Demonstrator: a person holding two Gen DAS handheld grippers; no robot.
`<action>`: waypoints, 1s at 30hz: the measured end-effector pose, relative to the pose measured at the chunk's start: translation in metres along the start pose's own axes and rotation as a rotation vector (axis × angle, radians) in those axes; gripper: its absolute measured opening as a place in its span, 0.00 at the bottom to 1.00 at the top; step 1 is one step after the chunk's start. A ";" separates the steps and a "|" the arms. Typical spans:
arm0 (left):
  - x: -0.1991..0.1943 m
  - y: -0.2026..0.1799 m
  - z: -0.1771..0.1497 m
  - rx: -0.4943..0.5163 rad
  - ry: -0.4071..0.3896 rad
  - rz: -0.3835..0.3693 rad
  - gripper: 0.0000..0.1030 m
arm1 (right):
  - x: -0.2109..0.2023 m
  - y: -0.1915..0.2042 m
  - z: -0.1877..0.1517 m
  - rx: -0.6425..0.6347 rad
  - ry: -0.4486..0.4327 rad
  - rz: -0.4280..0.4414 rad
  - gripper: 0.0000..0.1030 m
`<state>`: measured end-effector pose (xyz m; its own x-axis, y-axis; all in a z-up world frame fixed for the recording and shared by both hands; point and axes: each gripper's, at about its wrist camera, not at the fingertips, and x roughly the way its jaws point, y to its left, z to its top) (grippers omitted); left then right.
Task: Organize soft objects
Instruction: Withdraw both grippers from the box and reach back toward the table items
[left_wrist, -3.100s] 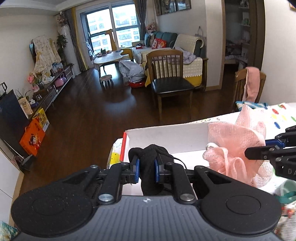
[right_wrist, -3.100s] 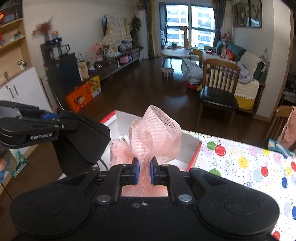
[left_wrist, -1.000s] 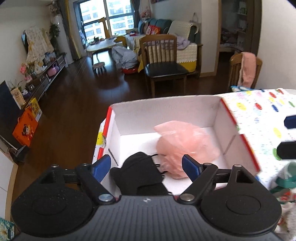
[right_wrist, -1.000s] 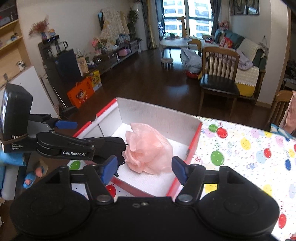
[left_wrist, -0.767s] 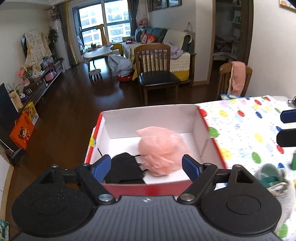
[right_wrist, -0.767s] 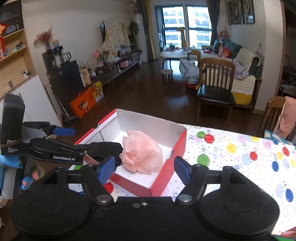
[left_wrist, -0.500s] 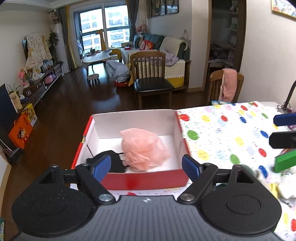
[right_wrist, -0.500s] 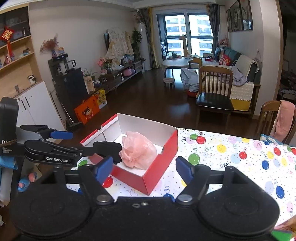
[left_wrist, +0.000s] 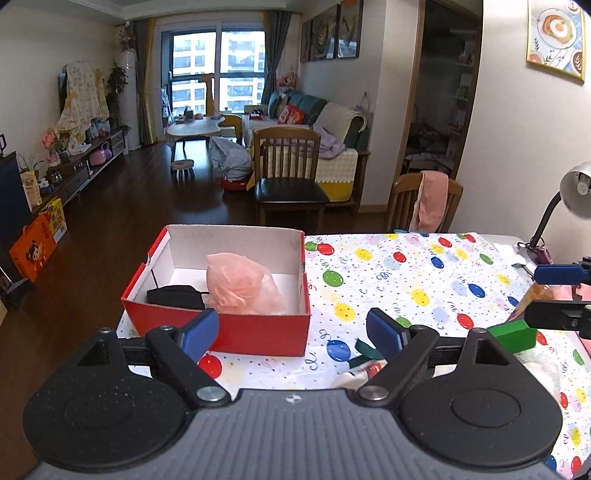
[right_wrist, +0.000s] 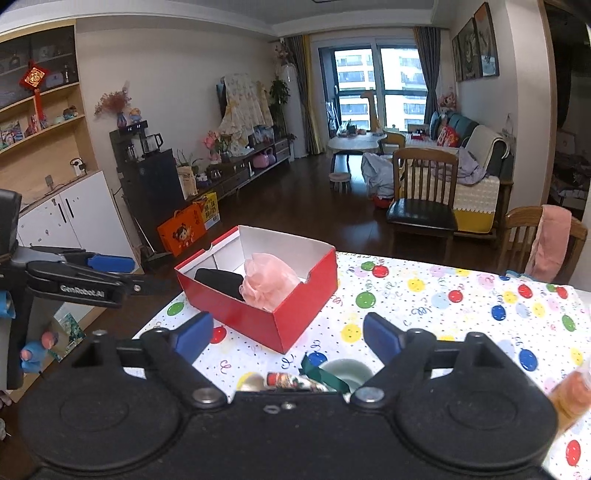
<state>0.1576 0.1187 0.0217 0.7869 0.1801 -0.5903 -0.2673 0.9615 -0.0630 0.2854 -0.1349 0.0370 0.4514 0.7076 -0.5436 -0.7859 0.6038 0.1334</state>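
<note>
The red box stood at the corner of the balloon-print tablecloth and held the pink mesh puff and the black cloth item, side by side. The left gripper and right gripper hung above the table near the box, jaws spread wide and opening, nothing between them. Risk: the box sat close to the table edge, so a nudge on the next reach could tip it off. Small items below the grippers could be snagged.
</note>
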 end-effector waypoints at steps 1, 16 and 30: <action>-0.005 -0.003 -0.003 -0.003 -0.005 0.003 0.88 | -0.004 -0.001 -0.003 0.003 -0.003 -0.001 0.90; -0.028 -0.022 -0.072 -0.124 -0.037 0.003 0.99 | -0.062 -0.046 -0.087 0.004 -0.045 -0.165 1.00; 0.018 -0.034 -0.136 -0.171 0.071 0.108 0.99 | -0.052 -0.104 -0.175 0.035 0.039 -0.330 1.00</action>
<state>0.1057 0.0609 -0.0964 0.7087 0.2593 -0.6561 -0.4435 0.8870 -0.1284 0.2698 -0.2988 -0.0933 0.6619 0.4576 -0.5937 -0.5847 0.8108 -0.0268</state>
